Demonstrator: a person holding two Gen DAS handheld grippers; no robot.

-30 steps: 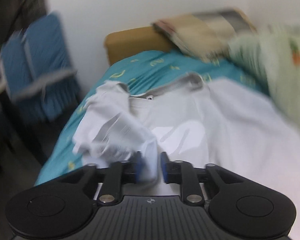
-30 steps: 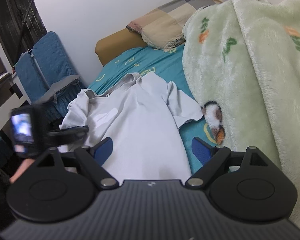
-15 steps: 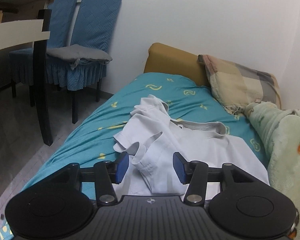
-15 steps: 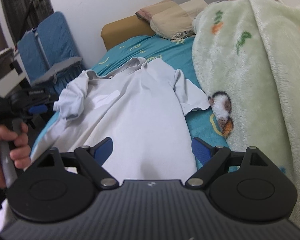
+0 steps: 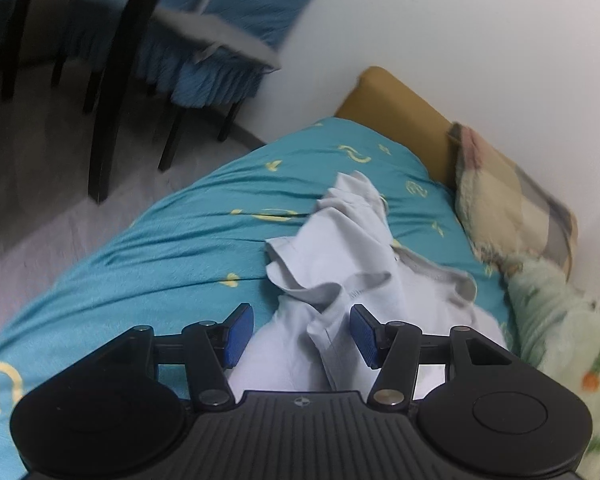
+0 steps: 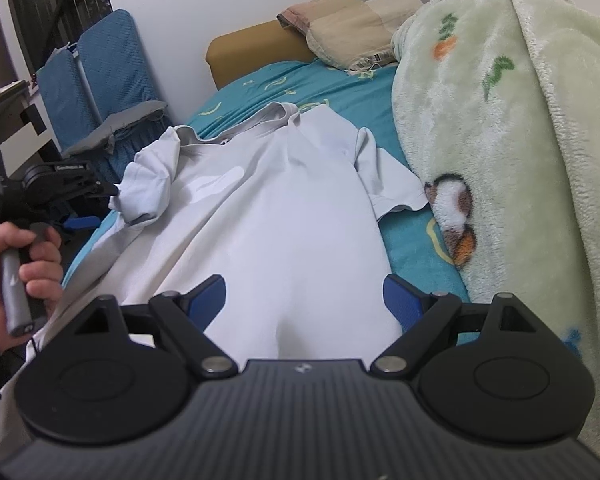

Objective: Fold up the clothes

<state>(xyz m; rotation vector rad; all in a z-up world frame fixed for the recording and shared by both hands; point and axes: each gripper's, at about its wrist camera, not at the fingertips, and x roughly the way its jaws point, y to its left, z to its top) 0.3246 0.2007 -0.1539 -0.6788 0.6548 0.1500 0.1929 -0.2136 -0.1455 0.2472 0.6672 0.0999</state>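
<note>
A light grey T-shirt (image 6: 268, 220) lies face up on the teal bed sheet (image 5: 160, 248), collar toward the headboard. Its left sleeve (image 6: 148, 188) is bunched and folded inward over the shoulder; the right sleeve (image 6: 392, 188) lies flat. In the left wrist view the bunched sleeve (image 5: 332, 264) lies between the blue pads (image 5: 240, 334) of my left gripper (image 5: 302, 334). Its jaws are opening and the pads do not press the cloth. My right gripper (image 6: 306, 300) hovers open over the shirt's lower body, with nothing gripped.
A fluffy green blanket (image 6: 520, 140) is heaped along the shirt's right side. A checked pillow (image 6: 364, 16) leans on the mustard headboard (image 6: 252, 48). Blue-covered chairs (image 6: 100, 76) and a dark table leg (image 5: 112, 92) stand beside the bed. A hand (image 6: 24, 264) holds the left gripper's handle.
The left gripper let go of the sleeve and its jaws spread. It drew back toward the bed's left edge and rolled. The sleeve now lies bunched on the shoulder. The right gripper hardly moved.
</note>
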